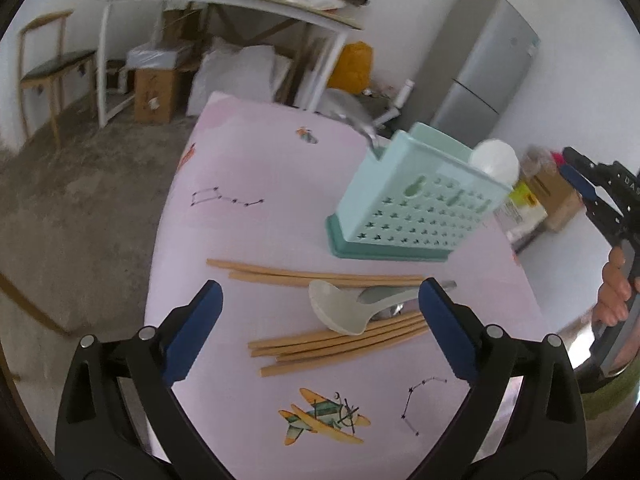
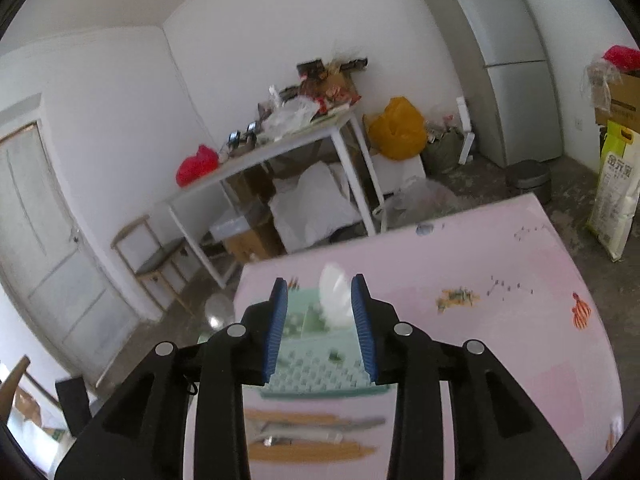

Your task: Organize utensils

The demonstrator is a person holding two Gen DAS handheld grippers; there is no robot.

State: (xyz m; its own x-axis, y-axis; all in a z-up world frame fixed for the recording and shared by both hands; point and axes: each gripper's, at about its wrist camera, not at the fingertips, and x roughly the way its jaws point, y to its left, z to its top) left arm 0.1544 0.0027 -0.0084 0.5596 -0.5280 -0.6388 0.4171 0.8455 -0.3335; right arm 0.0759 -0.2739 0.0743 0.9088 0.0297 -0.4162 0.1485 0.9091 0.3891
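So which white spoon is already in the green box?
The white spoon standing in the mint utensil holder, bowl up. The other white spoon lies flat on the chopsticks.

"DAS" on right gripper [image 1: 576,178] body (rest cut off)

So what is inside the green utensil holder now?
The utensil holder holds a white spoon and a metal spoon, each sticking out at the top. Their lower ends are hidden by its walls.
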